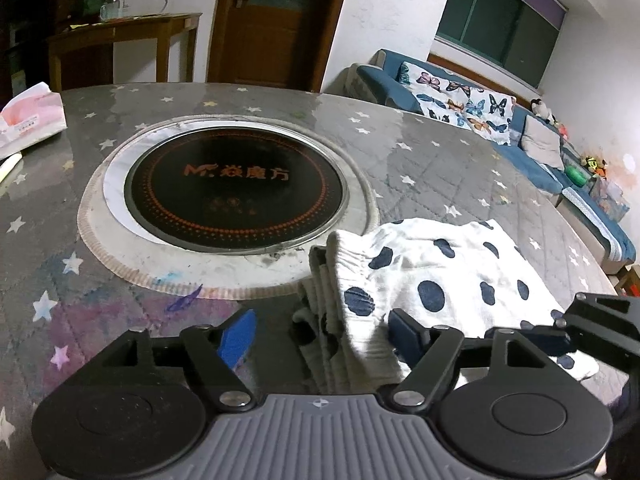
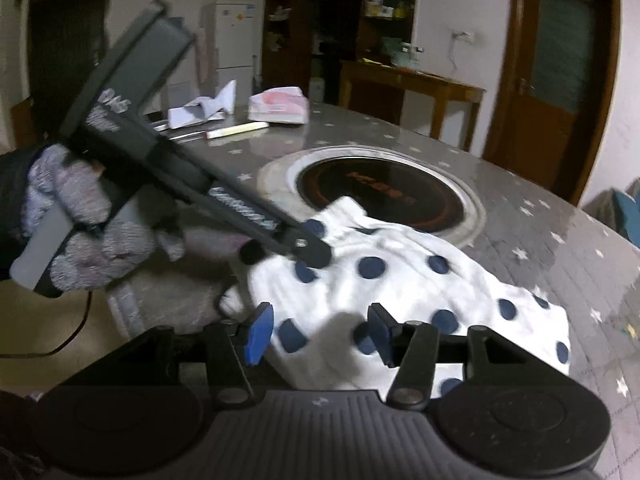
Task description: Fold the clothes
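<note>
A white garment with dark blue dots [image 1: 432, 276] lies folded on the grey star-patterned table [image 1: 460, 168], just right of the round black cooktop [image 1: 234, 192]. Its ribbed waistband edge [image 1: 332, 320] sits between my left gripper's [image 1: 322, 334] wide-open blue pads. In the right wrist view the garment [image 2: 400, 280] lies in front of my right gripper [image 2: 320, 334], which is open with the cloth's near edge between its pads. The left gripper [image 2: 288, 236], held by a gloved hand [image 2: 80, 240], reaches over the garment's far left end.
A tissue pack [image 1: 28, 118] and a white stick [image 2: 238, 130] lie at the table's far side with crumpled paper [image 2: 204, 110]. A blue sofa with butterfly cushions [image 1: 472, 108] stands beyond the table. A wooden side table [image 1: 120, 36] and door are behind.
</note>
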The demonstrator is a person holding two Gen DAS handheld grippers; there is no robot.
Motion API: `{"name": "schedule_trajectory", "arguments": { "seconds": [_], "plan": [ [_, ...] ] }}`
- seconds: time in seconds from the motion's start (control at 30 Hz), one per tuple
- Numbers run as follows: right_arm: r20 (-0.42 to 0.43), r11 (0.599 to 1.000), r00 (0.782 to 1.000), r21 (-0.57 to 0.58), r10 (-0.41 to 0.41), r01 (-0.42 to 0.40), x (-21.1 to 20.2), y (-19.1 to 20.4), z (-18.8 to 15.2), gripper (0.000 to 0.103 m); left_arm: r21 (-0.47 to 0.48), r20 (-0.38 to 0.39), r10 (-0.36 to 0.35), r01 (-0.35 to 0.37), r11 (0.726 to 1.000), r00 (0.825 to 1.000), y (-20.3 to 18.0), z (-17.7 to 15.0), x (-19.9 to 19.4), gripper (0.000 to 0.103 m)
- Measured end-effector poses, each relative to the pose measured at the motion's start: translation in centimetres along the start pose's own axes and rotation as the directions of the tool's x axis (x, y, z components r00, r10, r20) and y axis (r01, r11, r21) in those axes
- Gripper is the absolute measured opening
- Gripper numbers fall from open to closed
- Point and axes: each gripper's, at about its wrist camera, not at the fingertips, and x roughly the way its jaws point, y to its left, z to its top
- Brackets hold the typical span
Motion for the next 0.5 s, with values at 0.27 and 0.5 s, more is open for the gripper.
{"name": "schedule_trajectory", "arguments": {
  "seconds": [0.27, 0.5],
  "plan": [
    [-0.007, 0.978, 1.0, -0.208, -0.014, 0.013, 1.7, 3.6, 0.3, 0.056, -0.029, 0.025, 0.01, -0.009, 1.0, 1.0, 0.3, 0.2, -0.5, 0.103],
    [-0.015, 0.95, 0.999, -0.309, -0.044, 0.037, 3.2, 5.5, 0.3, 0.054, -0.072, 0.012, 0.002, -0.002, 0.997, 1.0, 1.1, 0.4, -0.4, 0.103]
  ]
}}
